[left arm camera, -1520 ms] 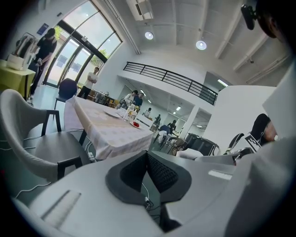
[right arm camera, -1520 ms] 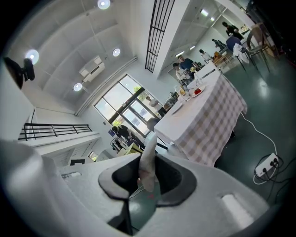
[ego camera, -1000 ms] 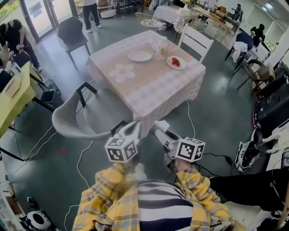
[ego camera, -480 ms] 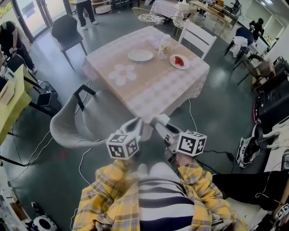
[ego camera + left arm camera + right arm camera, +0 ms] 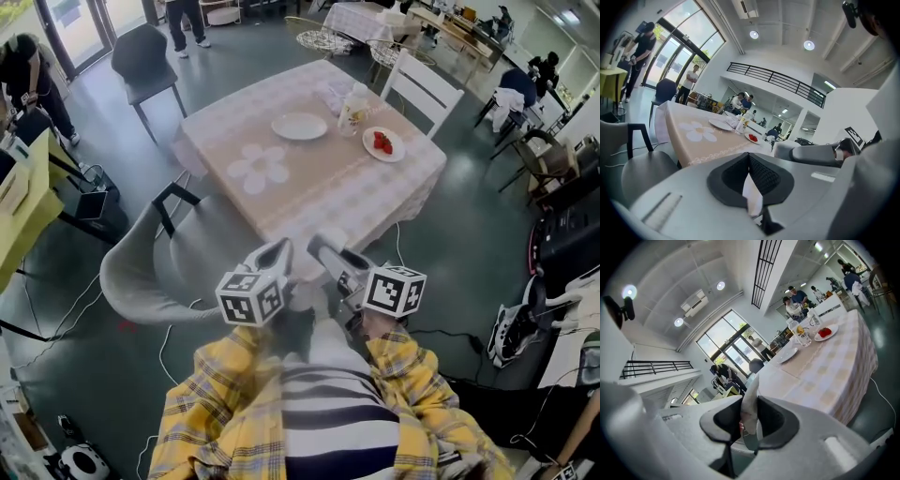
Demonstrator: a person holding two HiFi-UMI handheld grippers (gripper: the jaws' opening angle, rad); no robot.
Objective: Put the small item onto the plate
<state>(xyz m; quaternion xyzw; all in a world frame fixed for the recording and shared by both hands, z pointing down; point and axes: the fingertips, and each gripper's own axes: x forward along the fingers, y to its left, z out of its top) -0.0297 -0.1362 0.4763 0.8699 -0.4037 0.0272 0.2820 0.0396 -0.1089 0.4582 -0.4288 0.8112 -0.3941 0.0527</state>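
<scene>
A white empty plate [image 5: 299, 126] lies on the pink checked table [image 5: 309, 202], and a second plate with red strawberries [image 5: 383, 143] sits to its right. My two grippers hang side by side before the table's near corner, well short of the plates. The left gripper [image 5: 275, 253] has its pads closed on a thin white scrap [image 5: 752, 194]. The right gripper [image 5: 319, 248] pinches a tapered white piece [image 5: 750, 401] that sticks up out of its pads. What these white pieces are I cannot tell. The empty plate [image 5: 787, 355] shows far ahead in the right gripper view.
A pale jar [image 5: 354, 108] and crumpled napkins [image 5: 333, 94] stand behind the plates. A grey chair [image 5: 155, 267] sits at the table's near left, a white chair [image 5: 424, 89] at its far side. Cables cross the floor; people stand at the back.
The table has come nearer and lower in the head view. Both grippers have edged forward and up toward its near corner, still closed as before.
</scene>
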